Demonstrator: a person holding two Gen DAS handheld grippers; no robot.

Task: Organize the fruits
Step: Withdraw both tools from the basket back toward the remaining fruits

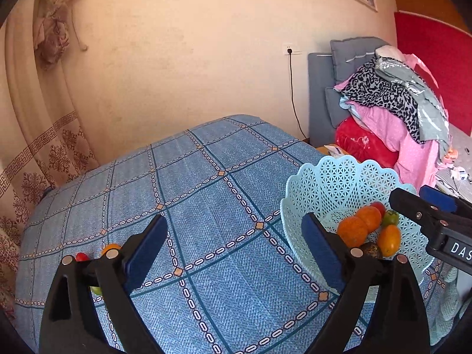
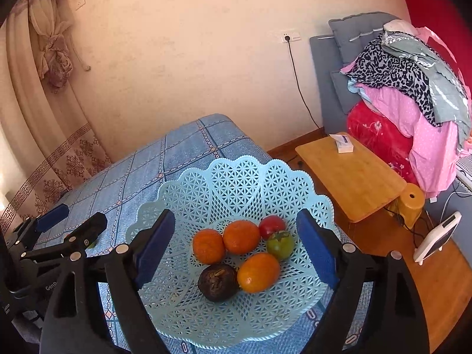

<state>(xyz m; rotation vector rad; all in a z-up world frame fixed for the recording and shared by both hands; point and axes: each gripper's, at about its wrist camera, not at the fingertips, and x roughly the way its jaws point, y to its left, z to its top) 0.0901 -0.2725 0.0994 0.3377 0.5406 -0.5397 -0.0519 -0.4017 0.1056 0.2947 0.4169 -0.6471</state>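
A pale blue lattice basket (image 2: pixel 236 162) stands on the blue checked tablecloth (image 1: pixel 206 191). In it lie two oranges (image 2: pixel 209 246) (image 2: pixel 241 237), a red tomato (image 2: pixel 272 225), a green tomato (image 2: pixel 280 244), an orange-yellow fruit (image 2: pixel 258 272) and a dark brown fruit (image 2: pixel 217 281). My right gripper (image 2: pixel 236 221) hovers open over the basket, holding nothing. My left gripper (image 1: pixel 234 221) is open and empty over bare cloth, left of the basket (image 1: pixel 330 177). Beyond its left finger, a red fruit (image 1: pixel 81 256), an orange fruit (image 1: pixel 110 247) and a green fruit (image 1: pixel 96 290) lie partly hidden on the cloth.
A low wooden table (image 2: pixel 354 177) with a tissue box (image 2: pixel 342 143) stands right of the big table, a yellow stool (image 2: pixel 410 203) beside it. Piled clothes (image 2: pixel 413 88) cover a grey sofa. A curtain (image 1: pixel 44 162) hangs at the far left.
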